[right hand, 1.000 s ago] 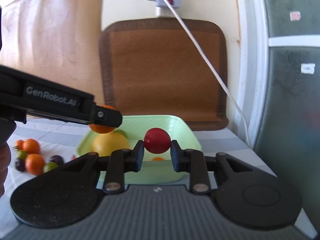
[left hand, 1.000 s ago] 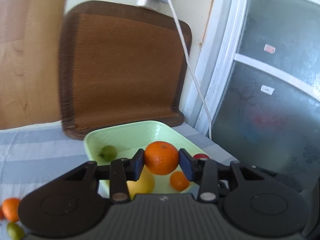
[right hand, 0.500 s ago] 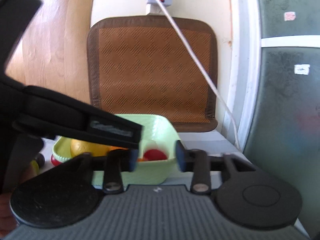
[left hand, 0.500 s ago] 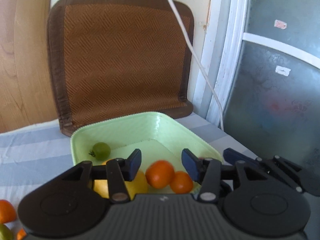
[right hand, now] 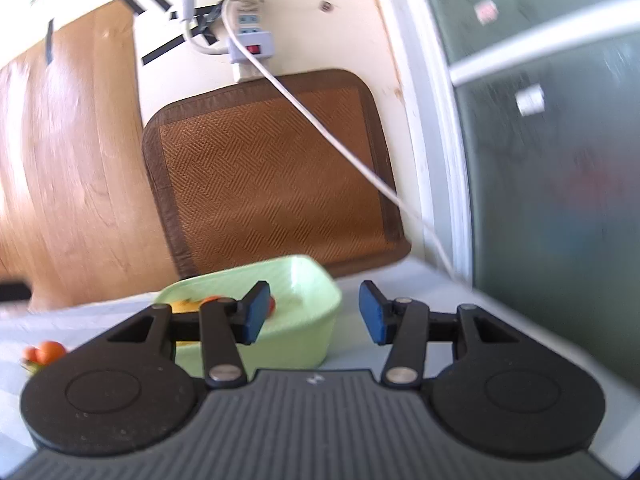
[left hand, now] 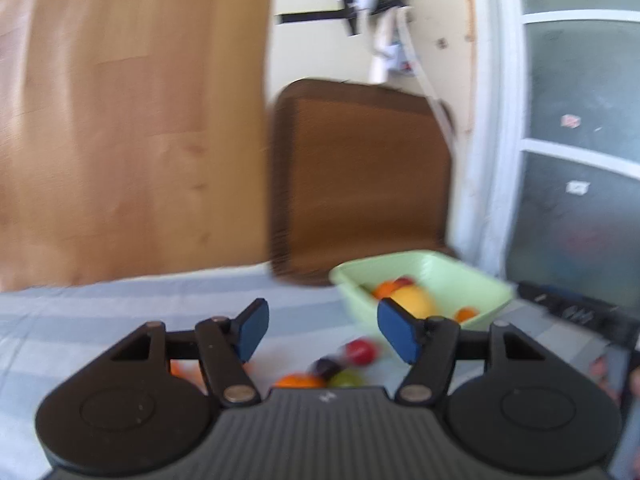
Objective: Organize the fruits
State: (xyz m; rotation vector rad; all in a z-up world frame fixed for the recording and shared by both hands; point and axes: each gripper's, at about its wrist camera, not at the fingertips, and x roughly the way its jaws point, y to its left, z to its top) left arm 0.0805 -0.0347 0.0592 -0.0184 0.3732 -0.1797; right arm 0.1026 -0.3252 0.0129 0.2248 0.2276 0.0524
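Observation:
A pale green bowl point(left hand: 486, 280) stands on the striped tablecloth at the right and holds a yellow fruit point(left hand: 416, 300) and small orange ones point(left hand: 466, 314). It also shows in the right wrist view point(right hand: 316, 322). My left gripper point(left hand: 322, 334) is open and empty, left of the bowl, above loose fruit on the cloth: a red one point(left hand: 360, 352), a dark one point(left hand: 326, 366), a green one point(left hand: 348, 379) and an orange one point(left hand: 298, 381). My right gripper point(right hand: 312, 318) is open and empty in front of the bowl's right end.
A brown woven mat point(right hand: 272, 184) leans on the wall behind the bowl. A white cable point(right hand: 340, 140) hangs from a power strip point(right hand: 250, 38). A wooden panel point(left hand: 132, 128) is at the left, a glass door point(right hand: 560, 140) at the right. More oranges point(right hand: 46, 352) lie far left.
Both grippers released their fruit into the bowl and opened. The left gripper then pulled back and swung left toward the loose fruit. The right gripper backed off and tilted.

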